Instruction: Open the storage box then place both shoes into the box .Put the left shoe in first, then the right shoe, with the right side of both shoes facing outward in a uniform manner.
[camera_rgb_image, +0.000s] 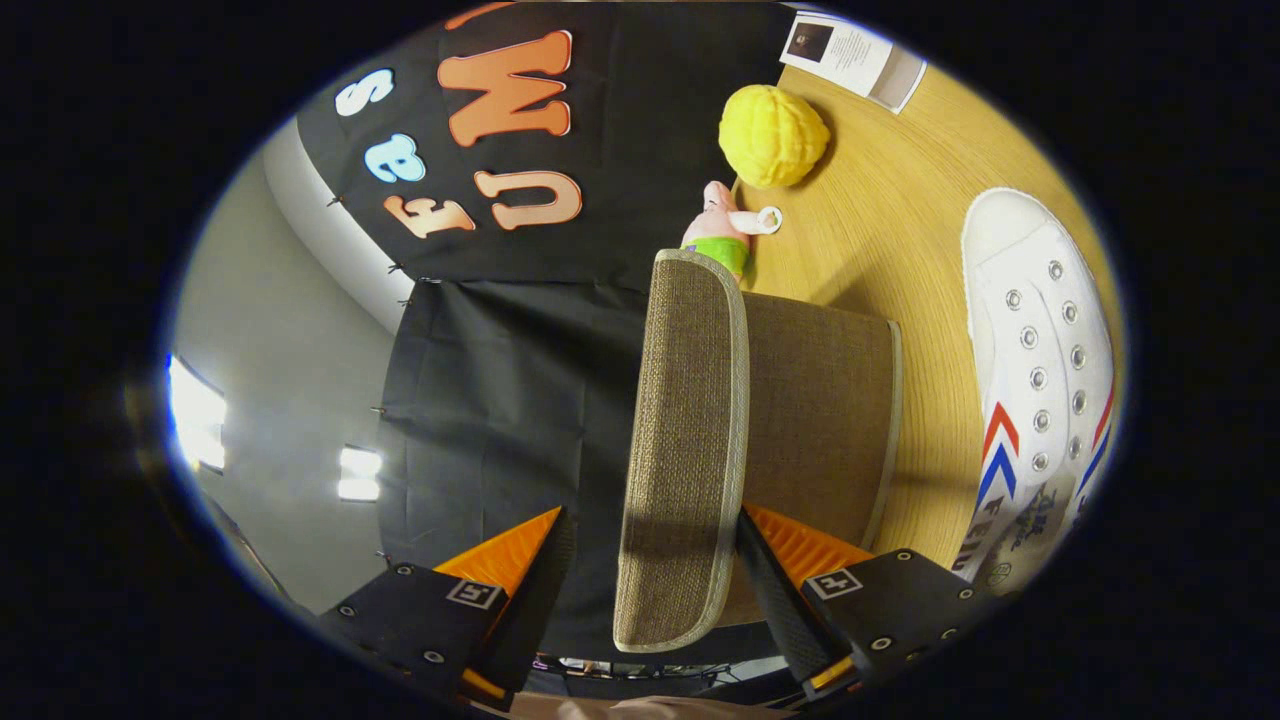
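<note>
1 storage box (800, 420) of brown woven fabric with pale grey piping stands on the wooden tabletop (900, 230), just ahead of the claw (655, 570). The view is rolled sideways, so the tabletop runs up one side and the booth's black cloth wall (500, 400) fills the other. The box's lid (690, 440) is seen edge-on, standing out from the box body, and its rim runs down between the claw's 2 fingers. The fingers are spread apart: 1 finger (500, 560) is on the wall side, clear of the lid, and the other (800, 550) is close against the lid's box side. Whether that finger touches the fabric I cannot tell. The inside of the box is hidden, so its contents cannot be told.

1 white canvas shoe (1040, 380) with metal eyelets and red and blue chevron stripes lies on the tabletop beside the box, apart from it.

Beyond the box, 1 small pink toy figure (720, 235) with a green band stands near its far end. Further on sits 1 yellow knobbly ball (772, 135), close to the figure. 1 printed sheet of paper (850, 55) lies at the far end of the tabletop, well apart from the box.

Past the cloth's edge is a grey wall with 2 bright lights (200, 415).
</note>
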